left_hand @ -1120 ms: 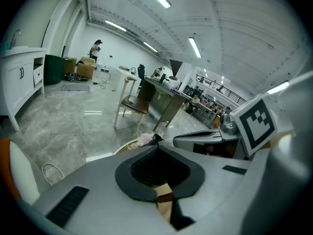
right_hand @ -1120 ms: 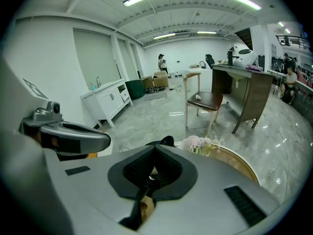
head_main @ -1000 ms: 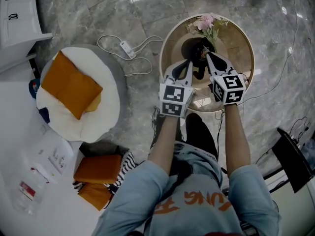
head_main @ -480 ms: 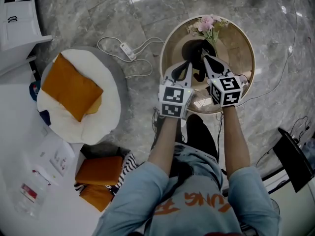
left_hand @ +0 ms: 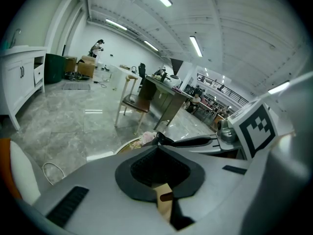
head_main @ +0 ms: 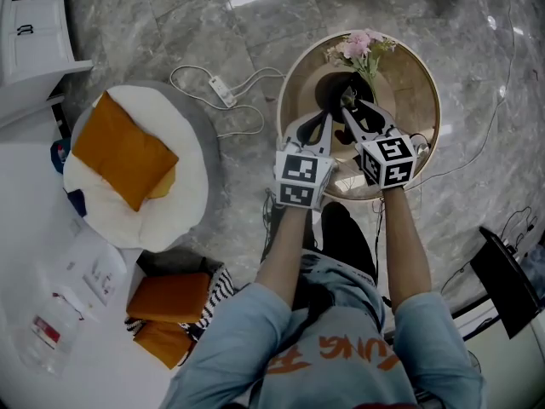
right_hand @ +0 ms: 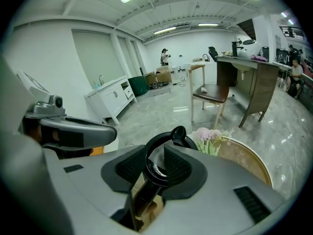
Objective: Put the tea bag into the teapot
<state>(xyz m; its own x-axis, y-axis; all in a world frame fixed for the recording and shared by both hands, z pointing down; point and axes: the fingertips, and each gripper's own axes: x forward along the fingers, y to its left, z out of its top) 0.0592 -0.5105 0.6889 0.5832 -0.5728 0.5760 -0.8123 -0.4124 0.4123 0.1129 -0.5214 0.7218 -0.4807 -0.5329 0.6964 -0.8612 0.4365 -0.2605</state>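
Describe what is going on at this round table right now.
A person works two hand-held grippers over a black teapot on the round table, beside pink flowers. The right hand-held gripper has just been opening its jaws over the teapot's mouth, where a pale piece, likely the tea bag, shows between them. The left hand-held gripper hovers alongside, jaws together and empty.

The teapot (head_main: 329, 85) is standing on the round table (head_main: 426, 83), left of its centre; the flowers (head_main: 362, 45) are standing just behind it at the far edge. Left of the table, a power strip (head_main: 223, 88) is lying on the floor (head_main: 213, 24); farther left, a pillow (head_main: 123, 147) is resting on a floor cushion (head_main: 186, 186).
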